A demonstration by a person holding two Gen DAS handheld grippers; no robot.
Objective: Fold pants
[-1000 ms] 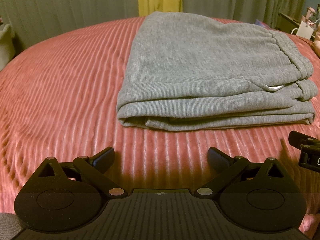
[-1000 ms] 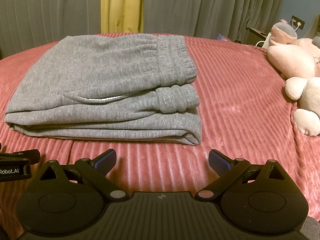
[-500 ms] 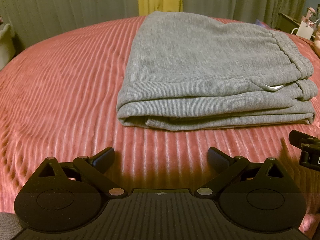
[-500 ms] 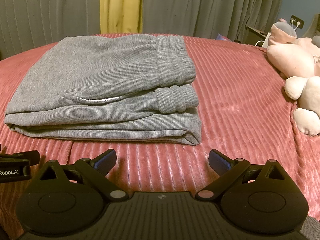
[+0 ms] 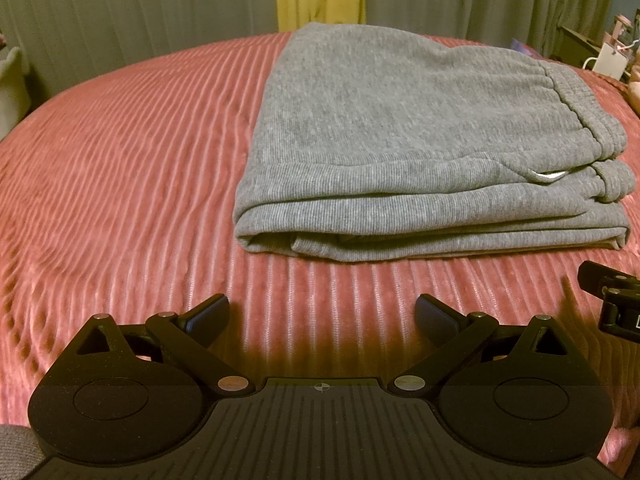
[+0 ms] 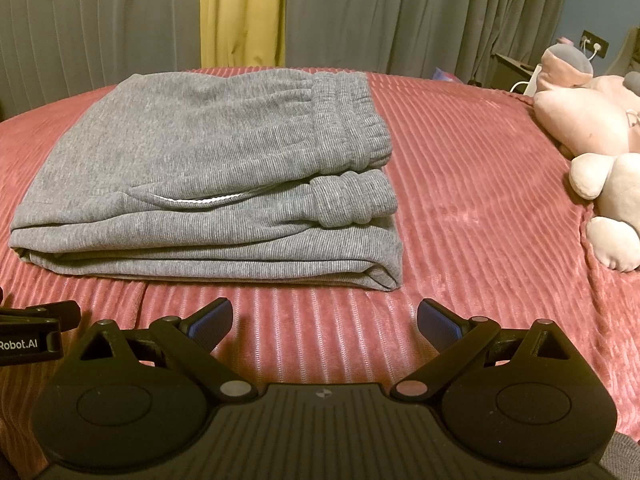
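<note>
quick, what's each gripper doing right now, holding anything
Left gripper: open, holding nothing, short of the folded grey knit pants.
Right gripper: open, holding nothing, also short of the pants.

Dim and warm throughout, with a yellowish cast over the pink ribbed bedspread (image 5: 120,184) and the grey folded pants (image 6: 208,160). Soft shadows just ahead of each gripper's fingers and under the pants' near edge, suggesting light from above and behind the cameras; no glare. Strong fisheye bending toward the frame edges, bowing the bedspread's far edge into an arc, with dark vignetted corners and slight softness at the curtains (image 6: 420,12).
</note>
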